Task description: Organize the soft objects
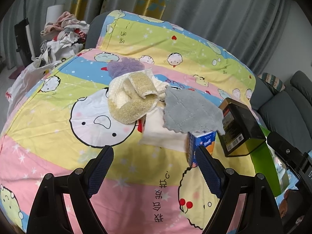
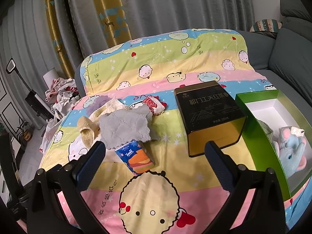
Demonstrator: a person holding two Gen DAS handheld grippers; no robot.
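Note:
A grey quilted cloth (image 1: 190,112) (image 2: 124,128) lies on the cartoon bedsheet, draped over a blue tissue pack (image 1: 202,146) (image 2: 136,156). A beige scrub mitt (image 1: 132,97) (image 2: 85,134) lies left of it, with a purple bath pouf (image 1: 124,66) (image 2: 97,101) behind. A red-and-white soft item (image 2: 154,105) lies beyond the cloth. A green box (image 2: 259,136) at the right holds a blue plush elephant (image 2: 292,152). My left gripper (image 1: 154,159) is open and empty before the pile. My right gripper (image 2: 154,158) is open and empty around the tissue pack's near side.
A black and gold tea tin (image 1: 241,128) (image 2: 210,117) stands between the pile and the green box. A white flat packet (image 1: 161,134) lies under the cloth. Laundry (image 1: 64,37) is heaped off the bed's left. A grey sofa (image 2: 288,58) stands at the right.

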